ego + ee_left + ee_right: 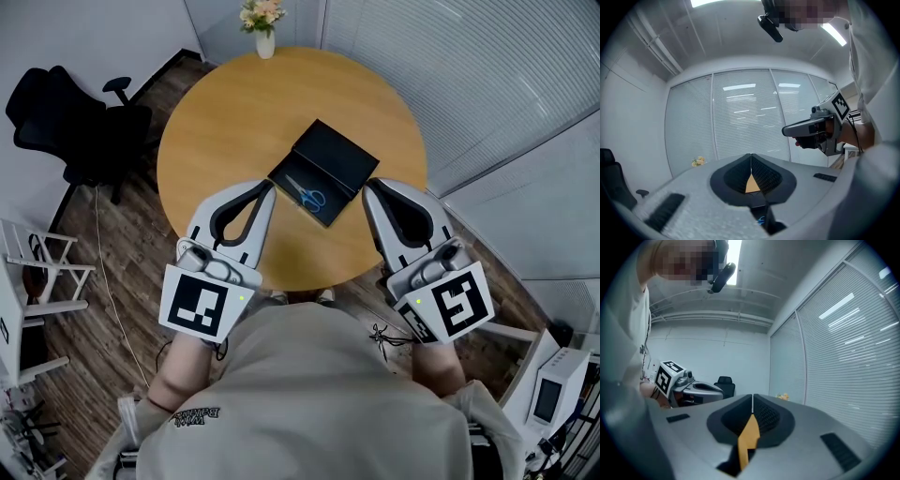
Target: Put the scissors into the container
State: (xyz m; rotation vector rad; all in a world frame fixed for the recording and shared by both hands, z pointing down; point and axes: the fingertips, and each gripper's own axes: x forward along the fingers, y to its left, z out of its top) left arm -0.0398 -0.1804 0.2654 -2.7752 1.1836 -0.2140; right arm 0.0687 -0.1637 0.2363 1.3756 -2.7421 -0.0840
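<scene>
- Your left gripper [268,187] is clenched: its own view shows the two jaws pressed together with nothing between them.
- Your right gripper [368,186] is clenched too, jaws meeting in a thin line and holding nothing.
- The scissors [305,192] lie flat inside the black container [336,156], in the half nearer you, on the round wooden table [225,112].
- Their long axis runs along the container's near edge. The blades point away from you and to your left, and the blue handles sit toward your right gripper.
- The tips of your two grippers flank the container, one just beside each near corner. Neither reaches the scissors.
- A vase of flowers [264,28] stands at the table's far edge, well apart from the container.
</scene>
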